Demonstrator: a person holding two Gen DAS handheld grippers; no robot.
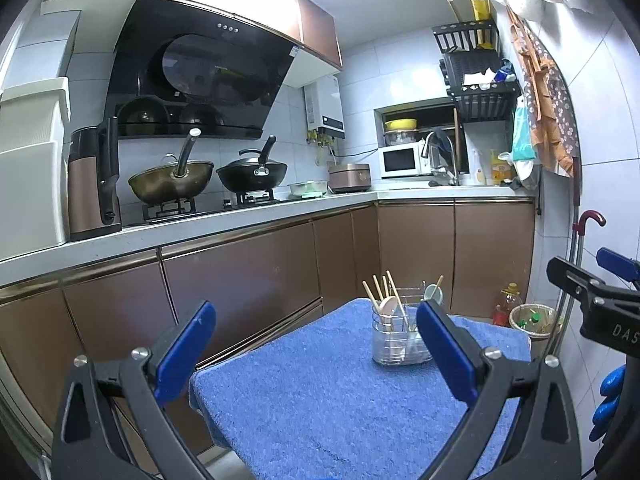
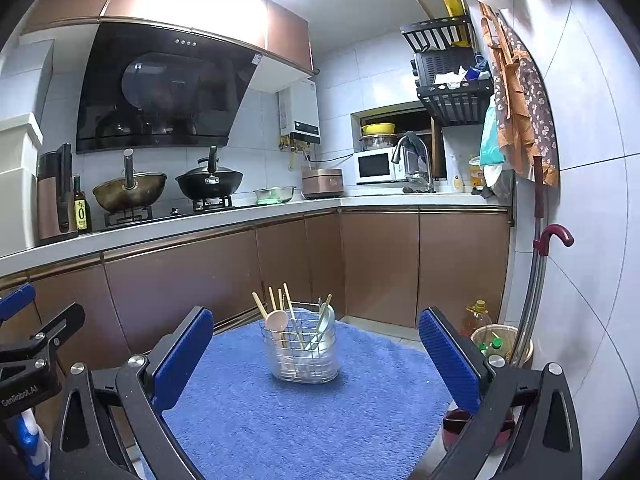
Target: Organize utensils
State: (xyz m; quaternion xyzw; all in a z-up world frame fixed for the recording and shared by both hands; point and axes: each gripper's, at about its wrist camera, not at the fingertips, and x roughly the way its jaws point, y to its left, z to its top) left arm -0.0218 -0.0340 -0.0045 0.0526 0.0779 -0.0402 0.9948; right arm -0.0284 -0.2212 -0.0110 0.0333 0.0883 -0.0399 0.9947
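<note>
Small table draped in blue terry towel (image 2: 304,412), standing in kitchen. Clear plastic-and-wire utensil caddy (image 2: 301,354) upright on towel near far edge. Inside caddy: pale wooden chopsticks (image 2: 289,312) leaning, beige wooden spoon (image 2: 277,322), pale green ladle (image 2: 327,318). Left gripper (image 1: 316,348) with blue pads spread wide, holding nothing, hovering above towel short of caddy. Right gripper (image 2: 316,352) likewise wide apart, empty, caddy framed between fingers. Rest of towel bare.
</note>
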